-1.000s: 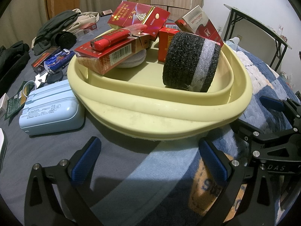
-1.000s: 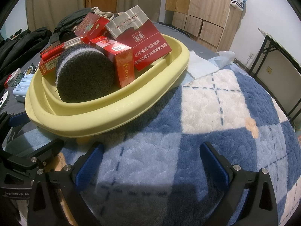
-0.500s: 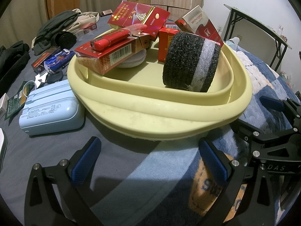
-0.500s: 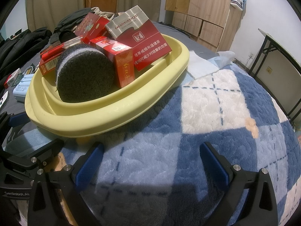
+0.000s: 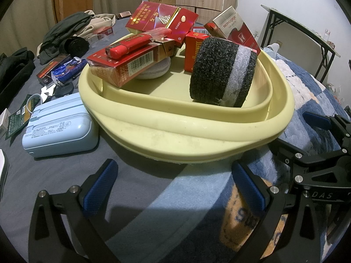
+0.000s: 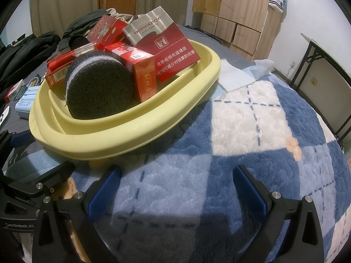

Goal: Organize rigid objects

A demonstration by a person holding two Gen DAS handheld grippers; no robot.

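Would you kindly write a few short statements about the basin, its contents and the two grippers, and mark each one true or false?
1. The yellow basin holds several red cigarette packs. True.
2. The left gripper is shut on the red lighter. False: it is open and empty; the lighter lies on a pack in the basin.
3. The dark foam roll stands inside the basin. True.
4. The light blue case is in the basin. False: it lies beside it on the grey sheet.
5. The right gripper is open over the blue checked blanket. True.
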